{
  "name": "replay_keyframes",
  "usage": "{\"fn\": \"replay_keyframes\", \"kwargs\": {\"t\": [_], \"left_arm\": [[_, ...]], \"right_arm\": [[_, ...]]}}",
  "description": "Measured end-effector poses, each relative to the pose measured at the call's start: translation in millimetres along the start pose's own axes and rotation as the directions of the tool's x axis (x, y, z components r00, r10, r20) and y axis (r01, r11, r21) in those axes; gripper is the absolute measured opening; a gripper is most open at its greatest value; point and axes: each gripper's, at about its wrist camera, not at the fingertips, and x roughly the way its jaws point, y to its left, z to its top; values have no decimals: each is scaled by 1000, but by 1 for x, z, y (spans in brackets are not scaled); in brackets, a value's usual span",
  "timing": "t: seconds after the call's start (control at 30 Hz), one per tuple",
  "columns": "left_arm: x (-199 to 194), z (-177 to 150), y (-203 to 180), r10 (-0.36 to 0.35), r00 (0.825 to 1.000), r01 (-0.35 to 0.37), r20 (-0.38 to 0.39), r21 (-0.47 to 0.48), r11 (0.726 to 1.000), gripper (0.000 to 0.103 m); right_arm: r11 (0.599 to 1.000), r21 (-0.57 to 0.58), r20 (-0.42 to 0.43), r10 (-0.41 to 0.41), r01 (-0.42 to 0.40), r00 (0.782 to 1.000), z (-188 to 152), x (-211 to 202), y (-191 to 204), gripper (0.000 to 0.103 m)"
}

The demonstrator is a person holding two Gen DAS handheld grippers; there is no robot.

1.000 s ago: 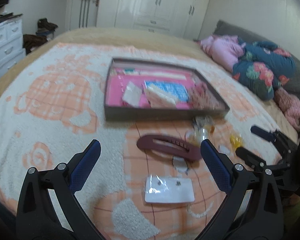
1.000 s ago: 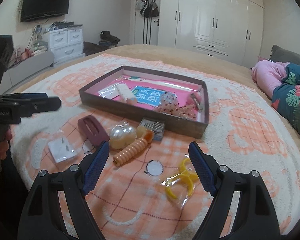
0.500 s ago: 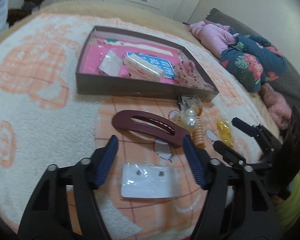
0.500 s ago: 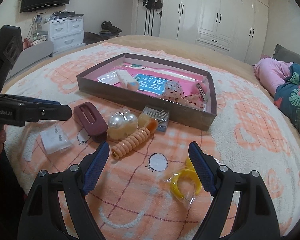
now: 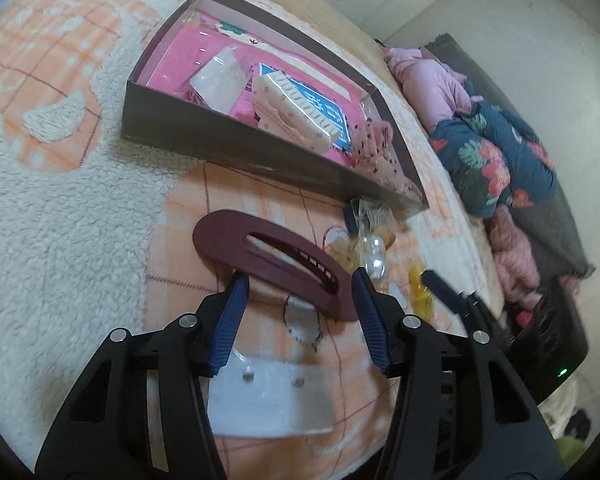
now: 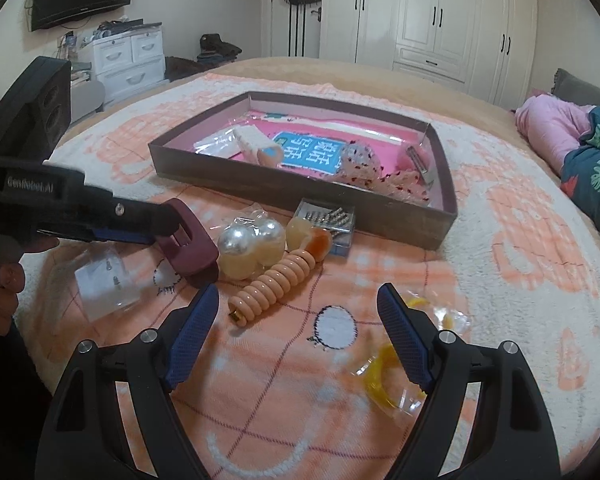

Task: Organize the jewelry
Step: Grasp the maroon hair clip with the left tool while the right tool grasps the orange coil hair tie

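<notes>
Left gripper (image 5: 298, 312): its jaws have just been closing and are straddling the maroon hair clip (image 5: 276, 262) on the blanket (image 5: 60, 240); whether the pads are touching it yet is unclear.
Grip advice: keep squeezing across the clip's narrow width.
Right gripper (image 6: 298, 334): hovering wide open, empty.
Box (image 6: 380, 216): lying just beyond.

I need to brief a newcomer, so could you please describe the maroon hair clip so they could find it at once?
Start at the brown tray on the bed. The hair clip lies just in front of its left end, beside the pearl clip. It is the only dark maroon piece, a long slotted oval.
</notes>
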Motion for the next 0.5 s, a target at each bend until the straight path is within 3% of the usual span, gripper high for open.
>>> {"fn": "replay_keyframes", "kwargs": {"t": [0.3, 0.37, 0.5], "left_arm": [[8, 10, 5, -28, 1000, 29, 12, -69, 997, 44], [9, 11, 4, -26, 1000, 27, 13, -71, 997, 41], [14, 12, 6, -27, 1000, 28, 15, -85, 996, 27]], "right_arm": [[998, 50, -60, 46, -43, 997, 4, 20, -1, 69], [998, 52, -67, 47, -44, 997, 2, 22, -1, 65], [997, 57, -73, 55, -51, 996, 2, 22, -2, 47]]}}
